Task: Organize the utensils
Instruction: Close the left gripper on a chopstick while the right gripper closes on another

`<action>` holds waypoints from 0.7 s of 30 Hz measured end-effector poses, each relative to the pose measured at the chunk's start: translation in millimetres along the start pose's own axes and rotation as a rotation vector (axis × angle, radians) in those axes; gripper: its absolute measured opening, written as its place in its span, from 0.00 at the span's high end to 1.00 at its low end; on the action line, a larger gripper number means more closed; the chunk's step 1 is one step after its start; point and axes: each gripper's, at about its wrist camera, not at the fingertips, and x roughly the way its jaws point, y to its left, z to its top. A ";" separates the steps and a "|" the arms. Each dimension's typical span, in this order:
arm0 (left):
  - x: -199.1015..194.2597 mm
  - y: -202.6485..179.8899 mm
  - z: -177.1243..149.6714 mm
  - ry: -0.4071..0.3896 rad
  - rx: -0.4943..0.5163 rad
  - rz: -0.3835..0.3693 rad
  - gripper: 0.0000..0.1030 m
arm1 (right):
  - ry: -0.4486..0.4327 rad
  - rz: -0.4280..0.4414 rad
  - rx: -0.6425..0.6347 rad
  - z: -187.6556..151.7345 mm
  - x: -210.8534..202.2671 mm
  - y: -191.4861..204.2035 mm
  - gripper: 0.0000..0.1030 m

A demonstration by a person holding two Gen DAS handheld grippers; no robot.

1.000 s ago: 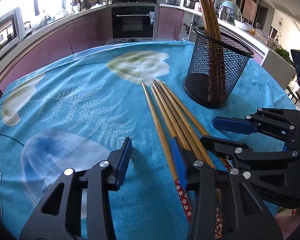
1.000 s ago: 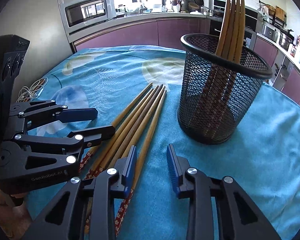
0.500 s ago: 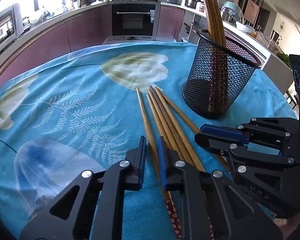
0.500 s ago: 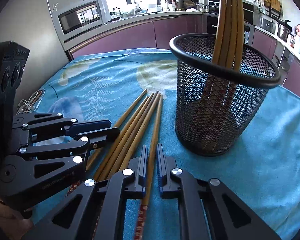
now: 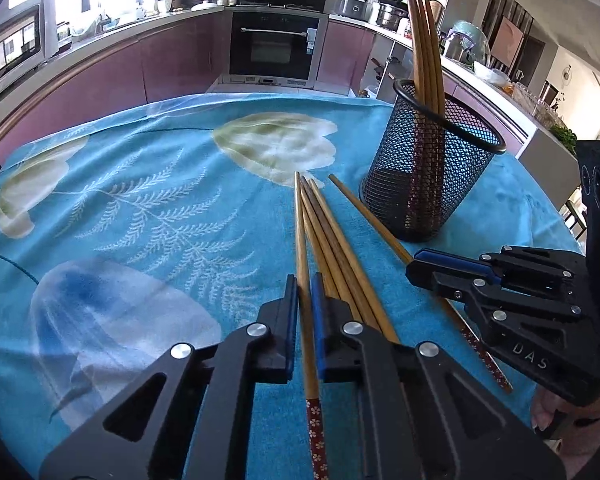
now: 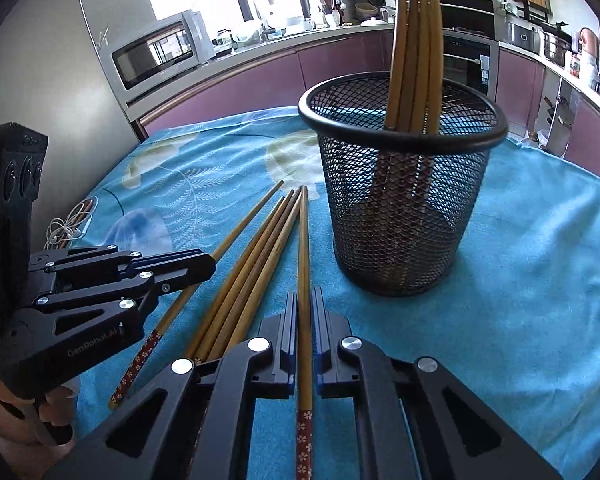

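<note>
Chopsticks (image 5: 332, 240) lie on the blue cloth (image 5: 160, 200), long axes toward 12 o'clock. Left gripper (image 5: 304, 296) pinches the leftmost stick, right gripper (image 6: 305, 312) the rightmost; both jaws just closed. Mesh holder (image 6: 400, 220) at 1 o'clock, seemingly nearer the right.

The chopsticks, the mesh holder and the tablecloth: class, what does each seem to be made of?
Chopsticks: likely wood or bamboo, smooth tan-brown shafts, red floral handle ends. Mesh holder: apparently black-coated metal wire, see-through lattice, solid rim. Tablecloth: soft fabric, matte, slightly wrinkled, printed flowers.
</note>
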 end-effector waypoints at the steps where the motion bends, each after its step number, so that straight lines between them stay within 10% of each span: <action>1: -2.8 -0.3 -0.8 -0.004 0.001 -0.008 0.93 | -0.002 0.006 -0.003 -0.4 -1.4 0.5 0.94; 21: 3.7 3.5 -9.6 0.033 0.050 0.013 0.86 | 0.071 0.024 -0.072 -4.1 10.9 14.3 0.94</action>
